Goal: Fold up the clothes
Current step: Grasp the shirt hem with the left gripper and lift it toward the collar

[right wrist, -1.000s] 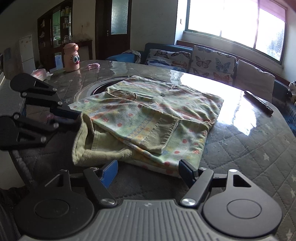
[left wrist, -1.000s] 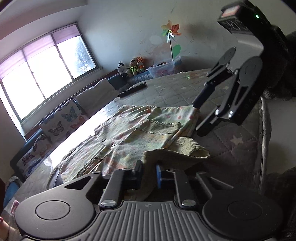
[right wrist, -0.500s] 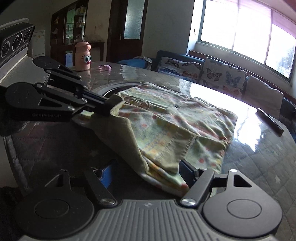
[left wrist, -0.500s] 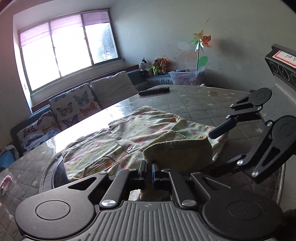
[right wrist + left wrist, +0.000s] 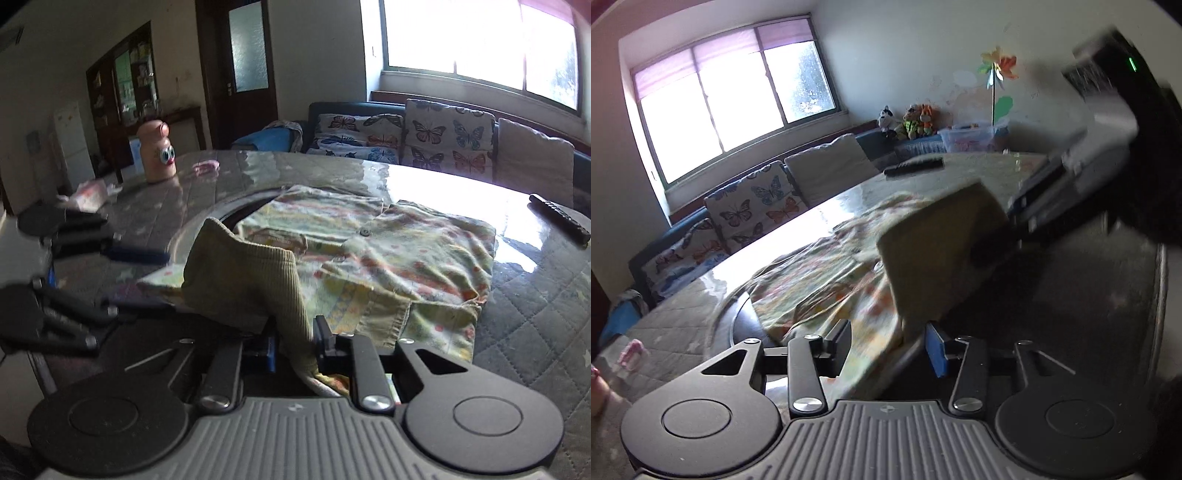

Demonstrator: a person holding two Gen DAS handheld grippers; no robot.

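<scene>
Our right gripper (image 5: 295, 345) is closing on the cardigan's ribbed hem (image 5: 258, 280), while our left gripper (image 5: 888, 341) opens, cloth loose between its jaws, the cardigan's body (image 5: 399, 251) lying ahead.

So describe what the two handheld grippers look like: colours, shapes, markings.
Both are matte black. The left gripper and right gripper each have a grey ribbed base plate, two round black discs at the sides, slim linkage bars with silver pivot screws, and blue pads on the jaws. A green light glows on the right one's body in the left wrist view.
</scene>
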